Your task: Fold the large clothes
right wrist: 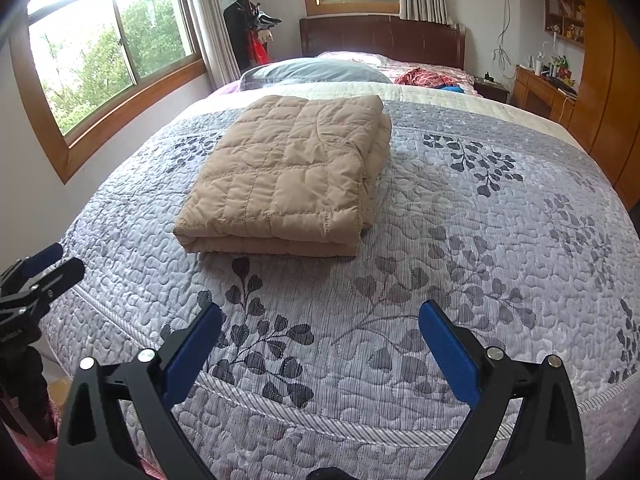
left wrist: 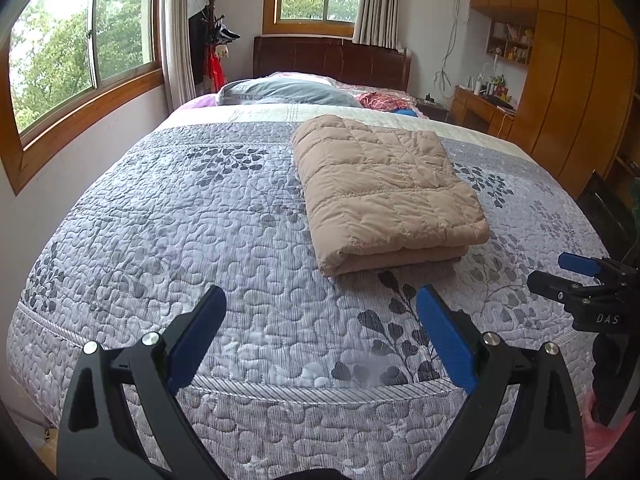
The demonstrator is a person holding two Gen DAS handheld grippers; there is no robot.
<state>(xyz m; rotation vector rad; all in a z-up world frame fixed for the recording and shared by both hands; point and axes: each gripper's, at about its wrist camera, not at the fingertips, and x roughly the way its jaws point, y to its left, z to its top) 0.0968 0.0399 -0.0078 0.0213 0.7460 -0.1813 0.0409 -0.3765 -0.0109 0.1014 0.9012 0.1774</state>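
Both grippers [left wrist: 322, 312] [right wrist: 320, 328] hover splayed over bedspread [left wrist: 240, 240] — folded jacket [left wrist: 384, 192] beyond.

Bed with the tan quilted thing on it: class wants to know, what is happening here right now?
A person holds two handheld grippers over the foot of a bed covered with a grey leaf-patterned quilt. The left gripper and right gripper both have their jaws spread wide and hold nothing. The tan quilted garment already lies folded into a neat rectangular bundle on the bed, ahead of both grippers and untouched. Judging by that, the folding looks finished or nearly so.
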